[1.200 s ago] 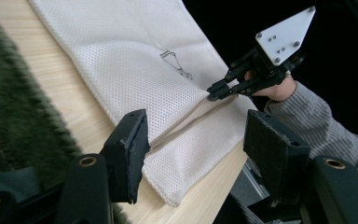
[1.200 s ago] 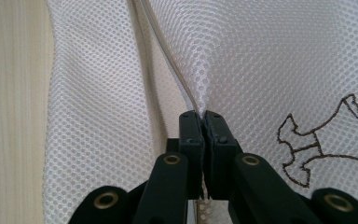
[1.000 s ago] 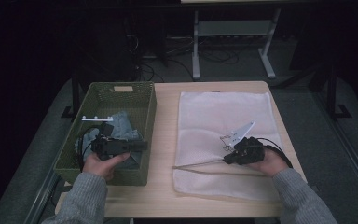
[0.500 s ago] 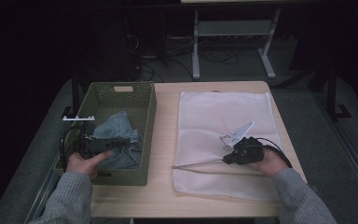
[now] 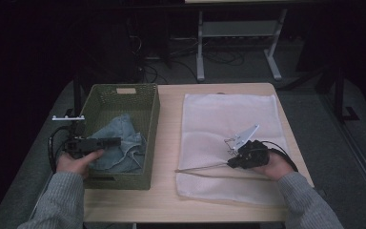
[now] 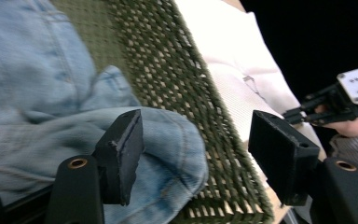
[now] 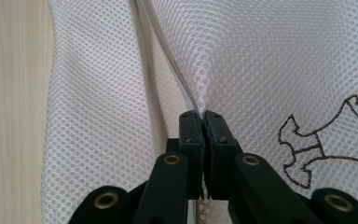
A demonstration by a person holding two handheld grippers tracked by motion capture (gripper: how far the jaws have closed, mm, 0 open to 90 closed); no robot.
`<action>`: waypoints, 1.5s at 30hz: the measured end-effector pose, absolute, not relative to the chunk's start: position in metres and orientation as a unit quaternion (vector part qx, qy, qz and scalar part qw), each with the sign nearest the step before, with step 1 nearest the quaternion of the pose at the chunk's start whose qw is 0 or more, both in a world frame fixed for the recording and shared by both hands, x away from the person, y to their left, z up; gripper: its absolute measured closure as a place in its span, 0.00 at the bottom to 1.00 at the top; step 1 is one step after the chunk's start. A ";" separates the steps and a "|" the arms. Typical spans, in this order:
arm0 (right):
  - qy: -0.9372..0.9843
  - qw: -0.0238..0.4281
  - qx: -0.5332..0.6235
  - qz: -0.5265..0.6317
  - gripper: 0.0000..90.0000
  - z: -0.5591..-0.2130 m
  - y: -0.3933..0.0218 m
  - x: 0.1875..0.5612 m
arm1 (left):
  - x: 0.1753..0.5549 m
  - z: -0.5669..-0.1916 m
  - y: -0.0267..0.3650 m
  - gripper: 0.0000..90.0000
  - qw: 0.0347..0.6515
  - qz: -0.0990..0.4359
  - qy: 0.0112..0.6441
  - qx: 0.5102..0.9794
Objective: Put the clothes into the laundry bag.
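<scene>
Jeans lie in the basket just ahead of my open left gripper, its jaws just widened with nothing clamped, while my right gripper pinches the mesh bag.

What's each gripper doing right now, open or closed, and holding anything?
Left gripper: open, jaws just been widening, over the denim garment in the green basket, holding nothing.
Right gripper: closed, pinching the white mesh bag.
</scene>
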State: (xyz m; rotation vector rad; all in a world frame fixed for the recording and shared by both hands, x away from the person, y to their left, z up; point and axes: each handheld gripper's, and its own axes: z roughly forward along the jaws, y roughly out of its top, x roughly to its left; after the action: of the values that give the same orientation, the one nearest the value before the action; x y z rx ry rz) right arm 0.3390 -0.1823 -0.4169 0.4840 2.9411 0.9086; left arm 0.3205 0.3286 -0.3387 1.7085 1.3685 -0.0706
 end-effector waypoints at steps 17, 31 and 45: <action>0.944 0.009 0.154 0.291 0.96 -0.419 -0.180 0.340 | 0.322 -0.341 0.355 0.35 0.393 0.034 0.597 0.699; 0.945 0.005 0.151 0.291 0.96 -0.421 -0.176 0.342 | 0.350 -0.363 0.333 0.26 0.266 -0.001 0.608 0.748; 0.944 0.006 0.151 0.293 0.97 -0.422 -0.176 0.343 | 0.382 -0.385 0.307 0.17 0.176 -0.037 0.604 0.777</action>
State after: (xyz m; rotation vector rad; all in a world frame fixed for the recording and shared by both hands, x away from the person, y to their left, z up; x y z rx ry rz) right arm 0.3426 -0.1765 -0.4219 0.4741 2.9540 0.9171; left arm 0.3821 0.3074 -0.3854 2.1993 1.7104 -0.1040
